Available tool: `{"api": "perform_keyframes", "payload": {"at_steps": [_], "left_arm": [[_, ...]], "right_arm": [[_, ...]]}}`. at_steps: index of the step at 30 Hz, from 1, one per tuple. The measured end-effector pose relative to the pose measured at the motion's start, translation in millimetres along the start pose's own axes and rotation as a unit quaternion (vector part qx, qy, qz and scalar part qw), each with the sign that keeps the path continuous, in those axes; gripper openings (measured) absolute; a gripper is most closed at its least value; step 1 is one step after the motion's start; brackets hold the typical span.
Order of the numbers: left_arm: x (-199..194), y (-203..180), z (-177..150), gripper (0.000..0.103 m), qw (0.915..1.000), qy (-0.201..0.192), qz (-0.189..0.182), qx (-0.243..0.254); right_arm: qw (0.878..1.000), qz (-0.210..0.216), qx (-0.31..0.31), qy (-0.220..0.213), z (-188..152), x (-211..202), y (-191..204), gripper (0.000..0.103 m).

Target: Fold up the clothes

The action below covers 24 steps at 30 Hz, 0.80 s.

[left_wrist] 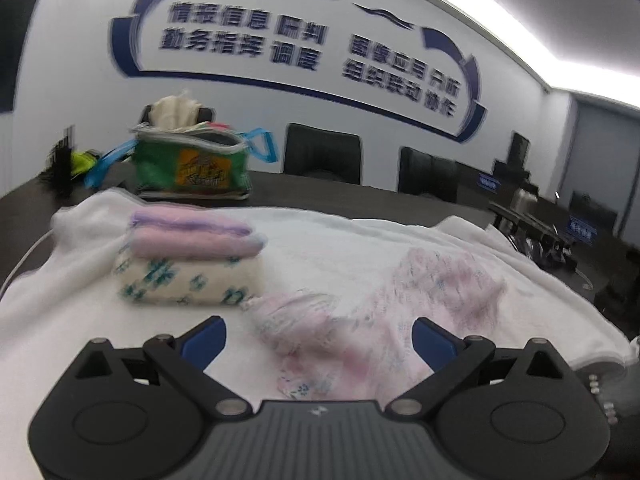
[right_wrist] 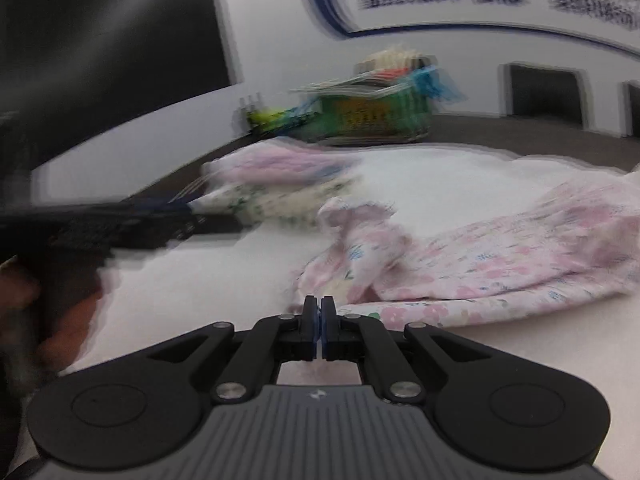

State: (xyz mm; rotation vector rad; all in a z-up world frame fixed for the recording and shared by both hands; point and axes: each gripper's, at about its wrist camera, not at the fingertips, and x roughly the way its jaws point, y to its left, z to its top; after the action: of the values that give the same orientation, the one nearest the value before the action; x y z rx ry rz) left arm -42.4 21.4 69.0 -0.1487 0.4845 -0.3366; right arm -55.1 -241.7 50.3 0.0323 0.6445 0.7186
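Note:
A crumpled pink floral garment lies on the white cloth-covered table. My left gripper is open just above its near end, with the blue pads wide apart and nothing between them. In the right wrist view, the right gripper is shut, its tips right at the near edge of the garment. No cloth shows between the pads. One bunched part of the garment stands up. The left gripper's body is a dark blur at the left.
Two folded clothes are stacked at the left, a pink-purple one on a white one with green print. Behind them stand a green bag stuffed with clothes and black chairs. A hand holds the left gripper.

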Motion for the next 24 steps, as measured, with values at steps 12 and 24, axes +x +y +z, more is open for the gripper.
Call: {"api": "perform_keyframes", "payload": {"at_steps": [12,24], "left_arm": [[10.4,16.3,-12.8,0.091,0.9935,0.074,-0.008,-0.086],[61.9,55.6,-3.9,0.002,0.9636,0.106,-0.015,-0.245]], "right_arm": [[0.955,-0.237,0.156,-0.089,9.3,-55.2,-140.3,0.062],[0.965,-0.133,0.123,-0.191,71.8,-103.6,-83.2,0.0]]}}
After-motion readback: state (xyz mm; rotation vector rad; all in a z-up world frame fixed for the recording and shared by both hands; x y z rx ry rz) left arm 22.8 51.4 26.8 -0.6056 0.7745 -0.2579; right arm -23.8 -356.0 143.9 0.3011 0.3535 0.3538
